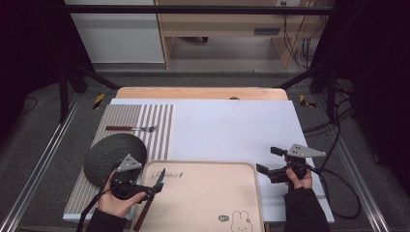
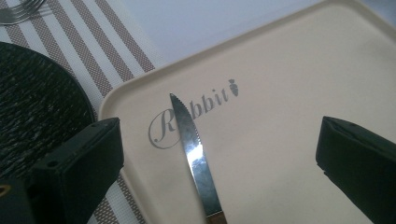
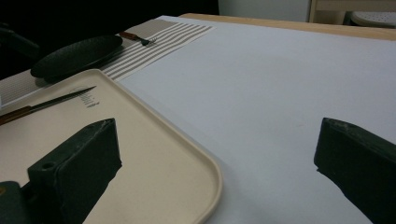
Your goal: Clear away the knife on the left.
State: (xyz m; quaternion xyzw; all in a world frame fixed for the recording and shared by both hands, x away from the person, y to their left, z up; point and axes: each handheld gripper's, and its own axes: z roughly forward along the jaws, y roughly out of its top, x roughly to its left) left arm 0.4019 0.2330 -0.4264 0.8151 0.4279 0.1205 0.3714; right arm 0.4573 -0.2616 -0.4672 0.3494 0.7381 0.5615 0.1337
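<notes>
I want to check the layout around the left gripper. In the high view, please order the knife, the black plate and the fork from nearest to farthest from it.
1. Knife: right beside the left gripper, blade on the tray's left edge.
2. Black plate: just up-left, on the striped mat.
3. Fork: farthest, beyond the plate on the mat.

The white sheet on the table [image 1: 232,125] is lit evenly from above, while the room's sides are very dark. The shiny steel knife blade [image 2: 194,154] shows bright glare. The near black jaws look soft and blurry.
</notes>
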